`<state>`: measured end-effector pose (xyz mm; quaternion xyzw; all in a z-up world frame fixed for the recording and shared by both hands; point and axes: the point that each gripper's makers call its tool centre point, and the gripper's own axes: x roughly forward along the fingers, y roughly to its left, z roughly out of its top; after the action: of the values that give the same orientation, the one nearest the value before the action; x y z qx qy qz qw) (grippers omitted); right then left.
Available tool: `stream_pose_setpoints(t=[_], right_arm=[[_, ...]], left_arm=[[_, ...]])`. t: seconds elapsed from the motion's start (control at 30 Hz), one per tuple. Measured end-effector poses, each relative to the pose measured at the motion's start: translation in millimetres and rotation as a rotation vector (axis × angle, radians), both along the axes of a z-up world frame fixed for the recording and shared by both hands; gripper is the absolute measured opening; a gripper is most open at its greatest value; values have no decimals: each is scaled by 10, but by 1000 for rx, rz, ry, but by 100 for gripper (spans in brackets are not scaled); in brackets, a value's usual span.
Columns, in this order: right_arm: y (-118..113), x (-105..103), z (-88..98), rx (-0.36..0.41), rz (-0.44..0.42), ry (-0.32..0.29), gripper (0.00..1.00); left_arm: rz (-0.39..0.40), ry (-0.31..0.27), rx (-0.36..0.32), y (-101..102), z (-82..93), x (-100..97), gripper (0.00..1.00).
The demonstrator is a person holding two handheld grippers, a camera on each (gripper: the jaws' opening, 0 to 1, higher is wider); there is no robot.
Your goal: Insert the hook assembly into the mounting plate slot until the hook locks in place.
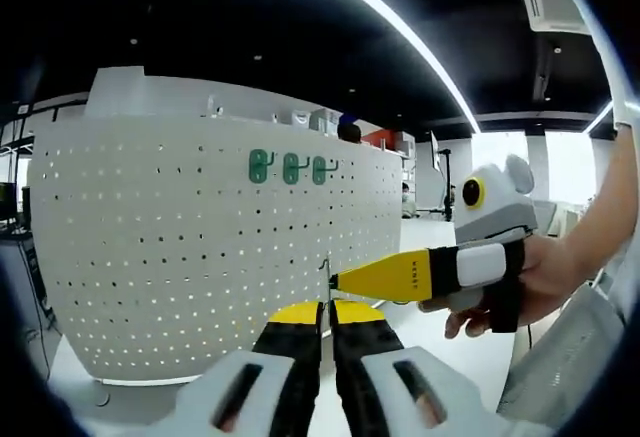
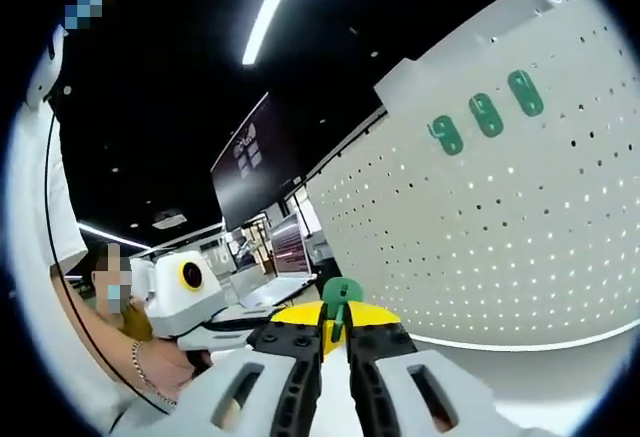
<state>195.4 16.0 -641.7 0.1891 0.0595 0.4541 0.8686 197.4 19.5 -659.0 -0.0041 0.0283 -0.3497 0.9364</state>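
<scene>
The white perforated mounting plate [image 1: 150, 257] stands upright ahead, with three green hooks [image 1: 290, 169] in a row near its top. My left gripper [image 1: 325, 313] is shut low in front of it, nothing between its yellow tips. The right gripper [image 1: 335, 279] reaches in from the right, its tip close to the plate's lower middle. In the right gripper view, my right gripper [image 2: 335, 325] is shut on a green hook assembly [image 2: 340, 295] that sticks up between its tips. The plate [image 2: 520, 237] slants off to the right, the three mounted hooks [image 2: 486, 114] high on it.
A person's hand [image 1: 545, 272] holds the right gripper. The left gripper [image 2: 215, 332] and a hand with a bracelet [image 2: 150, 367] sit at the lower left. A white tabletop [image 1: 440, 342] runs beneath the plate. Desks and screens [image 2: 280, 257] stand far behind.
</scene>
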Motion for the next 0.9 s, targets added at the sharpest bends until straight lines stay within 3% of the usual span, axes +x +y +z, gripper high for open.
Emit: stream_pose_setpoints(t=[0.33,0.9], right_arm=[[33,-11,-32,-33,-25,-21,1],[15,-2,-32,12,-28,21,0]], left_arm=[[8,-3,-4,13,10,6,2],[12,3,-12,8,6,3,2]])
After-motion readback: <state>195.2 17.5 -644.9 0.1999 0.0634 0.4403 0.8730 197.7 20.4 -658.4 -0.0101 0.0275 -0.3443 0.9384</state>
